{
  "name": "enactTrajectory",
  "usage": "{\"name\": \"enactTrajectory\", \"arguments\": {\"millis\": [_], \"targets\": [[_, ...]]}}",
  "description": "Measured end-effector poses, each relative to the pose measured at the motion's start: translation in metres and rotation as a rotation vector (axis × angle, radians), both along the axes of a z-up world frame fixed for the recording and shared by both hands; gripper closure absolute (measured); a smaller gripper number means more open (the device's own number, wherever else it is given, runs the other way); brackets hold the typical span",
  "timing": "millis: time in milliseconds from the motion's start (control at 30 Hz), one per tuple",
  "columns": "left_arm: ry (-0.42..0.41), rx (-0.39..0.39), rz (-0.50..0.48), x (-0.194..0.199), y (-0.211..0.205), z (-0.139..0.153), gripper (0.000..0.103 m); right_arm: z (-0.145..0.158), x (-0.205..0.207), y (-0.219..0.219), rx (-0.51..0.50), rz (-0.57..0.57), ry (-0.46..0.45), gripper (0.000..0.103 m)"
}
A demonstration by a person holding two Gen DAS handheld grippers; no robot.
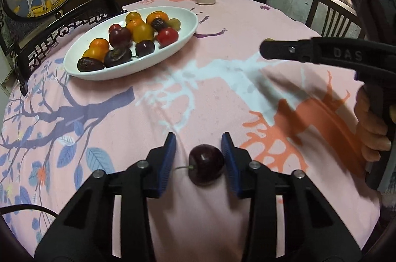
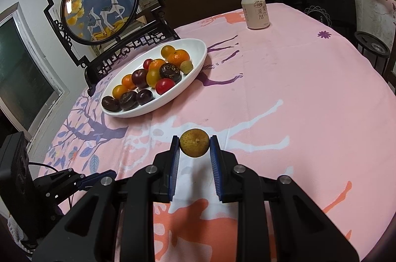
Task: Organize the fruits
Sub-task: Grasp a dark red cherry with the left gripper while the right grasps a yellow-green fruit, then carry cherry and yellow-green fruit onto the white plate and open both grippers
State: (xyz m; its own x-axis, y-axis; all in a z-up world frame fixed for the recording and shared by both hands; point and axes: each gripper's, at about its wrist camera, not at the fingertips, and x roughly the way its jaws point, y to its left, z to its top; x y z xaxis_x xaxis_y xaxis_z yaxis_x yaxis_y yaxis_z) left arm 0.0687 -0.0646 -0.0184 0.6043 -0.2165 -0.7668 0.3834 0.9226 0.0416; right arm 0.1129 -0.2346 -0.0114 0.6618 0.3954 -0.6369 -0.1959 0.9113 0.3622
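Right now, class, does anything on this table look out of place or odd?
Yes: a dark cherry lies alone on the tablecloth between the left tool's open fingers, away from the fruit in the white dish. The right tool carries a yellowish fruit. Nothing looks spilled or damaged.

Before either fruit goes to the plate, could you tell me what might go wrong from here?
1. The left gripper is open around the cherry; only one pad touches it, so it may roll away.
2. The right gripper holds the yellow-green fruit at its very tips; it might slip.
3. The white oval plate is crowded; fruits may get knocked.
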Motion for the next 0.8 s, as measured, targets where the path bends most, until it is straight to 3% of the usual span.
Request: {"name": "enactTrajectory", "arguments": {"millis": [133,467,633,800], "targets": [[0.011,0.029,-0.029,-0.008,-0.004,-0.003,0.070,-0.001,0.000,0.000,-0.002,0.002,0.003,0.078],[-0.035,-0.020,-0.027,-0.017,0.004,0.008,0.074,-0.002,0.001,0.001,-0.003,0.005,0.005,0.078],[-0.095,-0.043,0.038,0.000,0.023,0.032,0.074,0.002,0.000,0.004,0.010,0.021,-0.012,0.078],[-0.145,-0.079,0.143,0.043,0.060,0.069,0.074,0.023,0.017,0.021,-0.008,0.067,-0.042,0.078]]}}
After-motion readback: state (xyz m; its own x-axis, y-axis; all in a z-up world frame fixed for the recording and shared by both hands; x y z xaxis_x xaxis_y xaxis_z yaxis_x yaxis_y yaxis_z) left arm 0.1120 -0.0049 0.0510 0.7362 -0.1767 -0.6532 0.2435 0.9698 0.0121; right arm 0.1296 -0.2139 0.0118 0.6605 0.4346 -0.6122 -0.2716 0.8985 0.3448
